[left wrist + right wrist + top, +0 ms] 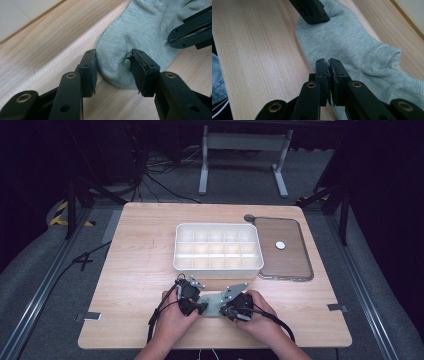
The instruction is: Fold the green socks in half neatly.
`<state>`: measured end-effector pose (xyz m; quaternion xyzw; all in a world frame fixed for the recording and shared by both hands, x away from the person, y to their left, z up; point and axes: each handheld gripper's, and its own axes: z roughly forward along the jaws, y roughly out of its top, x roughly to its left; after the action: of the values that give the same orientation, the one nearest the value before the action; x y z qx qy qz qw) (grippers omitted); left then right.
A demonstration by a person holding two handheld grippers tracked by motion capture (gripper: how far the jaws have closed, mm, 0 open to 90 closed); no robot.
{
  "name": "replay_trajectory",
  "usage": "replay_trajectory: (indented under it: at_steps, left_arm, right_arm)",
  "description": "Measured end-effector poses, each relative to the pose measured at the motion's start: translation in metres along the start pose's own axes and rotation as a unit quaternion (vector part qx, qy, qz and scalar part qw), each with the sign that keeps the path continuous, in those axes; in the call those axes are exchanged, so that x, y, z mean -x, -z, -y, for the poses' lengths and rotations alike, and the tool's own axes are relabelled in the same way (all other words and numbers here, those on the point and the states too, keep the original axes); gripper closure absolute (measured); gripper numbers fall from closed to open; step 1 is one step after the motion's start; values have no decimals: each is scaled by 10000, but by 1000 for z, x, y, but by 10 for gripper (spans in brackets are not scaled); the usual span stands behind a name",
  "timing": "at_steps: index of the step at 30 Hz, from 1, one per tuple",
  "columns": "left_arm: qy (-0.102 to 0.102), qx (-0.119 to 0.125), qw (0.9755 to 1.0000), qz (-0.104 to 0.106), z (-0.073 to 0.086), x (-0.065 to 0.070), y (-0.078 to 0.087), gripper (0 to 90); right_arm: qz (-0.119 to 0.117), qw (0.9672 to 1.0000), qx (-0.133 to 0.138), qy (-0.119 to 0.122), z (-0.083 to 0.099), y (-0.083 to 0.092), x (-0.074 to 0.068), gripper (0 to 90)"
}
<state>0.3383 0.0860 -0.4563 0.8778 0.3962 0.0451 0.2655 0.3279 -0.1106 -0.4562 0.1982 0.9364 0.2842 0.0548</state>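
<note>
Grey sock lies flat on the bench before the divided tray, its edge pinched by the right hand-held gripper, its rounded end between the left hand-held gripper's parted pads.

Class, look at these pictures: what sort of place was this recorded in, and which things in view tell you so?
Probably a lab or recording studio, not a home: dark curtains surround one wooden table, cables trail over the grey floor, and black stand legs flank it.

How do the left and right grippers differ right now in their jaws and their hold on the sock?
The left gripper has its jaws apart, straddling the rounded end of the grey sock without pinching it. The right gripper has its jaws closed on the sock's edge. Both sit low over the wooden table, facing each other across the sock.
</note>
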Motion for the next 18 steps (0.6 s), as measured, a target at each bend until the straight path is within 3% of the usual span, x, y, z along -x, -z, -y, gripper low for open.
replay_trajectory:
  at_steps: [1,3,7,8,11,13,18]
  left_arm:
    - [-97,49,9999,-128,-1,5,-2,577]
    - [-133,57,9998,-108,-1,5,-2,616]
    - [-82,94,9998,124,-1,2,-3,759]
    - [50,126,9997,180,0,1,-2,777]
    - [-28,124,9999,117,-1,2,-2,791]
    - [-50,87,9999,109,-2,2,-1,790]
    - [-119,62,9998,114,-2,2,2,794]
  right_arm:
    - [13,10000,10,-8,0,0,0,853]
    - [19,10000,25,-67,1,0,1,848]
    - [-60,9998,36,-161,1,2,2,823]
    - [-70,9997,74,-203,2,4,4,823]
    - [39,9987,359,-370,2,15,8,820]
    - [243,9963,649,-503,2,21,12,812]
    - [333,9954,712,-539,0,10,14,813]
